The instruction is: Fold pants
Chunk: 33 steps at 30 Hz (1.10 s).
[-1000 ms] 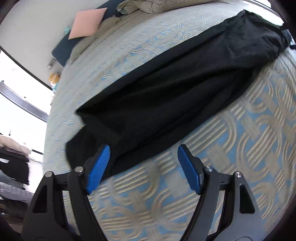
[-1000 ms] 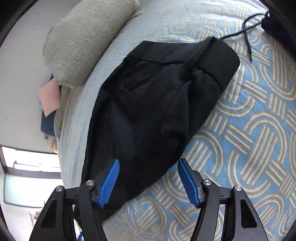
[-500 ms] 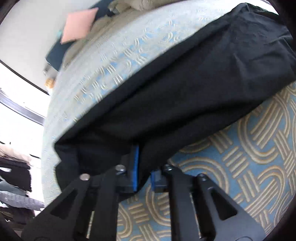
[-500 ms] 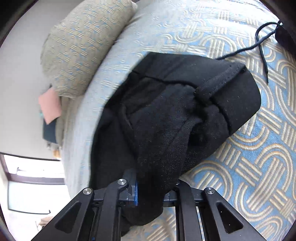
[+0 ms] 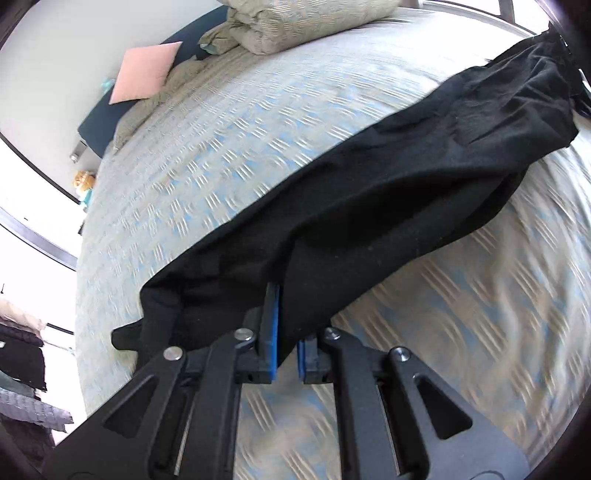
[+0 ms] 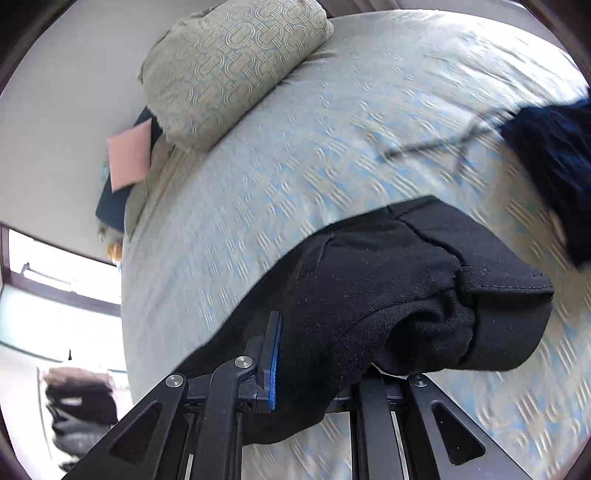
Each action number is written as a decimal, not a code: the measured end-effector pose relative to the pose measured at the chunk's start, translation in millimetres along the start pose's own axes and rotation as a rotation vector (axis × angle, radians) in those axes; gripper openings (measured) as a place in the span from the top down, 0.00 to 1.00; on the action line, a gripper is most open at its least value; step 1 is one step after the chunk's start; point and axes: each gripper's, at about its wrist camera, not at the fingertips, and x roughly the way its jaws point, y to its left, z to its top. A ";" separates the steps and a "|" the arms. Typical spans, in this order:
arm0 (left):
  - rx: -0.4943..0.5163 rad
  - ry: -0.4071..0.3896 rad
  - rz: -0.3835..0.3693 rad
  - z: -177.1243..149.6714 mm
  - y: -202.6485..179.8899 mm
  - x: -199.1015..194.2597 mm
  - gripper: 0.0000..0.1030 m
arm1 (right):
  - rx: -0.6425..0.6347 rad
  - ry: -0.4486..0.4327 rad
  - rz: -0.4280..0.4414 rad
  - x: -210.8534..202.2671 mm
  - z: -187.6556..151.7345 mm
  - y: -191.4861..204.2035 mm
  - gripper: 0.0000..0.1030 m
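Through the left wrist camera, I am clamping my left tongs (image 5: 286, 332) on the near edge of the black pants (image 5: 369, 221), toward the leg end. The blue pads (image 5: 272, 332) are standing almost together with a fold of the dark cloth pinched between them. The pants are stretching away from the tongs up to the right across the patterned bedspread (image 5: 221, 155), sagging in a long band, and the far end is bunching near the upper right edge of the picture. Part of the leg end is hanging loose to the left of the tongs. At the head of the bed a patterned pillow (image 5: 295, 26) is lying, with a pink cushion (image 5: 144, 72) to its left against a dark headboard (image 5: 99, 125). The bedspread is looking blurred on the right side

Through the right wrist camera, I am gripping the waist end of the pants (image 6: 406, 295) with my right tongs (image 6: 295, 358). Only the left blue pad (image 6: 274, 354) is showing; the other one is hidden under the cloth, which is bulging thickly over the tongs, so they are clamped on the pants. The waistband (image 6: 509, 314) is folding over to the right, above the bedspread (image 6: 295, 147). A dark blue garment (image 6: 554, 166) is lying at the right edge, with a thin cord (image 6: 424, 146) beside it, blurred. The pillow (image 6: 229, 62) and pink cushion (image 6: 129, 157) are sitting at the upper left
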 end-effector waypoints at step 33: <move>-0.595 -0.033 0.086 -220.6 28.4 -159.9 0.41 | -0.555 0.135 -0.013 -55.6 -237.0 70.1 0.61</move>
